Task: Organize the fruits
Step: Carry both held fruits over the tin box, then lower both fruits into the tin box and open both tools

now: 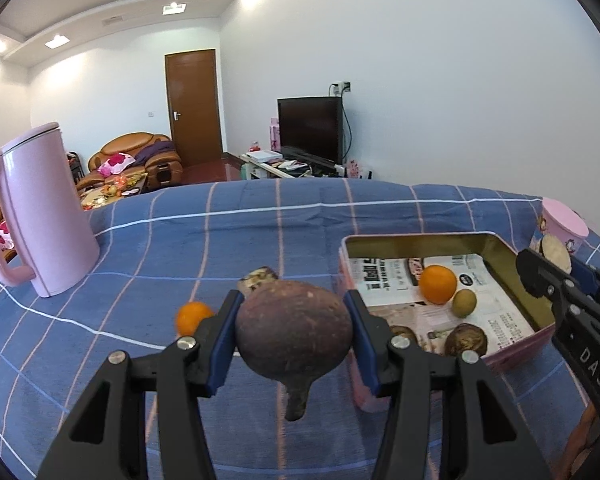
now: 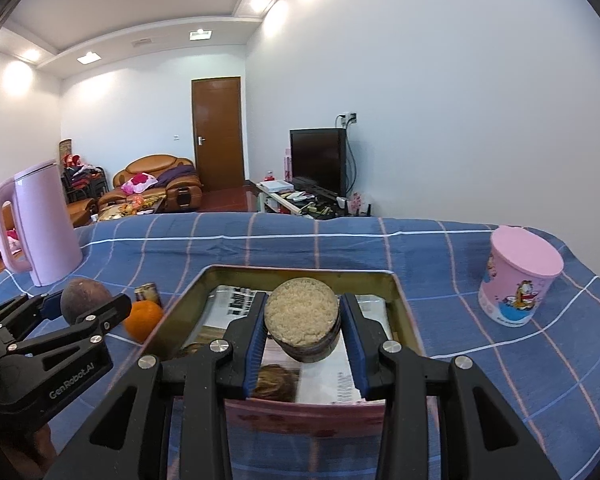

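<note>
My left gripper (image 1: 294,300) is shut on a dark brown round fruit (image 1: 294,332) whose stem points down; it hangs above the blue checked cloth, just left of an open pink tin (image 1: 420,240). The tin is lined with newspaper and holds an orange (image 1: 438,283), a small green fruit (image 1: 464,303) and brown fruits (image 1: 466,339). My right gripper (image 2: 304,300) is shut on a halved fruit (image 2: 302,316) with a pale grainy cut face and a dark rind, held over the tin (image 2: 300,270). A small orange (image 2: 143,320) lies on the cloth left of the tin.
A tall pink kettle (image 1: 40,216) stands at the far left of the table. A pink cartoon cup (image 2: 520,276) stands to the right of the tin. A cut piece of fruit (image 1: 258,278) lies on the cloth behind the left gripper. Beyond the table are a sofa, a door and a TV.
</note>
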Motion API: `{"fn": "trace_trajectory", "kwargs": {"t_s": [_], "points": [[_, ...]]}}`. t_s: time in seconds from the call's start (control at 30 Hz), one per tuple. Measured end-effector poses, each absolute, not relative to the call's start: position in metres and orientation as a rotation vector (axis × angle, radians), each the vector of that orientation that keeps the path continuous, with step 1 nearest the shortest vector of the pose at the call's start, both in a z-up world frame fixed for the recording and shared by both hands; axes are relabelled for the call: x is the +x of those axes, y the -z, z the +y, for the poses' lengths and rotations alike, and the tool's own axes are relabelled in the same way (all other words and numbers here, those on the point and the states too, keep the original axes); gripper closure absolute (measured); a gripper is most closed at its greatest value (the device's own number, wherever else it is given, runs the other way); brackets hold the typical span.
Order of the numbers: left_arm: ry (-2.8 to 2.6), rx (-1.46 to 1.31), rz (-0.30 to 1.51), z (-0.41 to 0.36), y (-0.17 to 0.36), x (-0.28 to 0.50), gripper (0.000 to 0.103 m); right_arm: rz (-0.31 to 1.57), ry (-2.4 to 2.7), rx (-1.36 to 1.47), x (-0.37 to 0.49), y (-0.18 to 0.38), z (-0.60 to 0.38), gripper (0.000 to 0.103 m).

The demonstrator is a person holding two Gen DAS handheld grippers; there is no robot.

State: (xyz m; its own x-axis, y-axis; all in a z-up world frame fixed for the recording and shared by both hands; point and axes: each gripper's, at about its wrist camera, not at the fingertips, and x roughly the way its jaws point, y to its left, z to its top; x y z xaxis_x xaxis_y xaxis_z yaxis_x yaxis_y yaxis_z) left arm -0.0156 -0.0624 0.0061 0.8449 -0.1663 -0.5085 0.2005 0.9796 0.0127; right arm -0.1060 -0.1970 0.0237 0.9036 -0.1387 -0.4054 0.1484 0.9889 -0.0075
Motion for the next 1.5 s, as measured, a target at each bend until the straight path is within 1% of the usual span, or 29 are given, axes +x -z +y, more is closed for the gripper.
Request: {"fn": "trace_trajectory", "kwargs": {"t_s": [0.47, 0.7, 1.1, 1.23, 1.5], "points": [[0.272, 0.088, 0.536, -0.119, -0.006, -0.006, 0.050, 0.430, 0.246, 0.051, -0.105, -0.025, -0.243, 0.065], [0.316, 0.092, 0.595, -0.147, -0.002, 0.011, 0.050, 0.449, 0.267, 0.039, -0.097, -0.023, -0.250, 0.065], [0.345, 0.081, 0.703, -0.159, 0.009, 0.033, 0.050, 0.535, 0.196, 0.038, -0.069, -0.016, -0.251, 0.065], [0.348, 0.063, 0.711, -0.155, 0.010, 0.035, 0.050, 0.574, 0.140, 0.029, -0.062, -0.011, -0.246, 0.065], [0.343, 0.040, 0.715, -0.153, 0.009, 0.036, 0.050, 0.597, 0.080, 0.049, -0.059, -0.007, -0.246, 0.065]]}}
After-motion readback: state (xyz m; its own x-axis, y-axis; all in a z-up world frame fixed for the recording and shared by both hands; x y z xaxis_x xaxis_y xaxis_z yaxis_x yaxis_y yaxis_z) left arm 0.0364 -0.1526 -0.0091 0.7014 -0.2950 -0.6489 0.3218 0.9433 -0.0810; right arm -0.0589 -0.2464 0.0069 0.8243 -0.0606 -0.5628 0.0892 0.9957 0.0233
